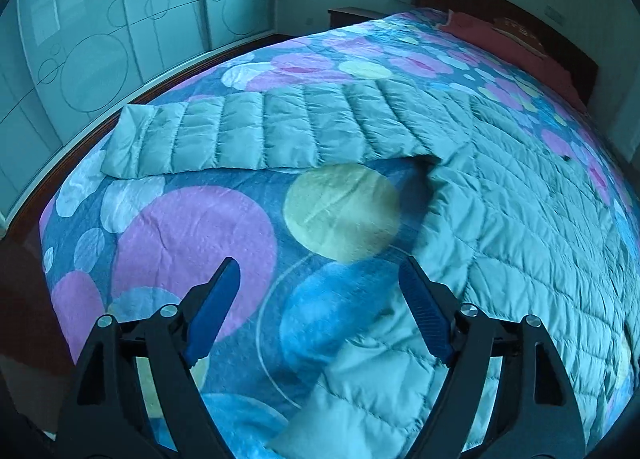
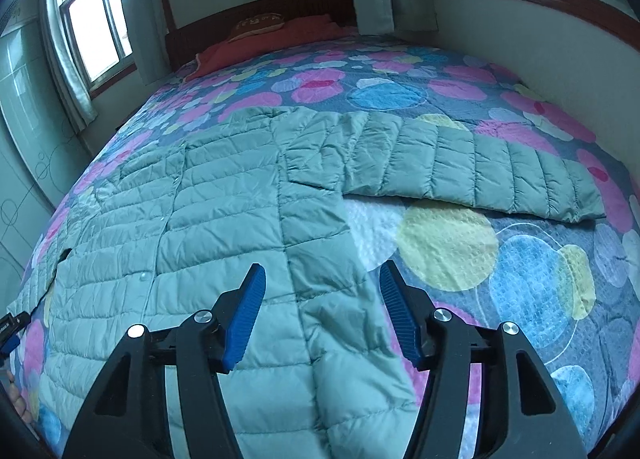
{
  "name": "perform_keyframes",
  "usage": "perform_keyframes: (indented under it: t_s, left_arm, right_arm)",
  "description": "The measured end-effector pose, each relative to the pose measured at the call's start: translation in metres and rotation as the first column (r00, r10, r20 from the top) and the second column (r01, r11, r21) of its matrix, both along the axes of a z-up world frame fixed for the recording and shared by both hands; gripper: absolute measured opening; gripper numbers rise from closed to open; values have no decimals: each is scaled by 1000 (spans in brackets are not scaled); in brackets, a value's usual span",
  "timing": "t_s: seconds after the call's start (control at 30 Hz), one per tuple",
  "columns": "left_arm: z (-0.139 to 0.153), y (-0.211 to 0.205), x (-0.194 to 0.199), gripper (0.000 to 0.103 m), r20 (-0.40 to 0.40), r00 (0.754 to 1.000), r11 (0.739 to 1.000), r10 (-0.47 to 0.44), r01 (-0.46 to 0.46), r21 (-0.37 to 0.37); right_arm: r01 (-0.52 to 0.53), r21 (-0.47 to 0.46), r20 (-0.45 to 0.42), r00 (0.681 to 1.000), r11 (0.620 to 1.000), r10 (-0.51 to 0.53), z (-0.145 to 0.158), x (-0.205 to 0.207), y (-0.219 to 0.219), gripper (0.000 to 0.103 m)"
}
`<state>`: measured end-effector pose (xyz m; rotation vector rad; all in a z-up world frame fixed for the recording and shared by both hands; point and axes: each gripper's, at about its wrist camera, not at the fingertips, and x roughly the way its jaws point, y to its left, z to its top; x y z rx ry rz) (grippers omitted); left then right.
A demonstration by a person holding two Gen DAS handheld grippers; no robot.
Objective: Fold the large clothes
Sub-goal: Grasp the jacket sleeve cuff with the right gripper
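A pale green quilted jacket [image 2: 208, 219] lies spread flat on the bed [image 2: 540, 299], over a bedspread printed with pink, blue and yellow circles. In the right wrist view its body fills the picture from 9 to 6 o'clock, and one sleeve [image 2: 480, 175] stretches out toward 3 o'clock. In the left wrist view the other sleeve [image 1: 240, 135] reaches toward 10 o'clock, while the body [image 1: 520, 219] lies at 3 o'clock.

The left hand-held gripper [image 1: 316, 271] hangs released over the bedspread just beside the jacket's edge, grasping nothing. The right hand-held gripper [image 2: 322, 279] is also released, poised above the jacket's side edge with nothing between its blue pads [image 2: 244, 315].

A red pillow [image 2: 276, 35] rests at 12 o'clock by the headboard [image 2: 256, 11].
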<state>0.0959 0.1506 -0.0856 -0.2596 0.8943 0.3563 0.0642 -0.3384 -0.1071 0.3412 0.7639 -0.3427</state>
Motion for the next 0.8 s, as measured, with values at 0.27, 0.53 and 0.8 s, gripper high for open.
perform_keyframes:
  t_s: [0.27,0.53,0.8]
  left_arm:
    - [-36,73,13,90,-38,970,970,242,-243,-30]
    - [-57,96,14,94,-61,942,943,331,-329,50]
    - [-64,103,17,101,-54,930,931,364,-362,46]
  right_arm:
    - [303,302,100,933,904,-346,-31,-34,-142,76]
    - [463,445,142,809,767,-571,-64,-64,-226,76]
    - [459,487,248,742,743,-622,-73,-65,-252,76]
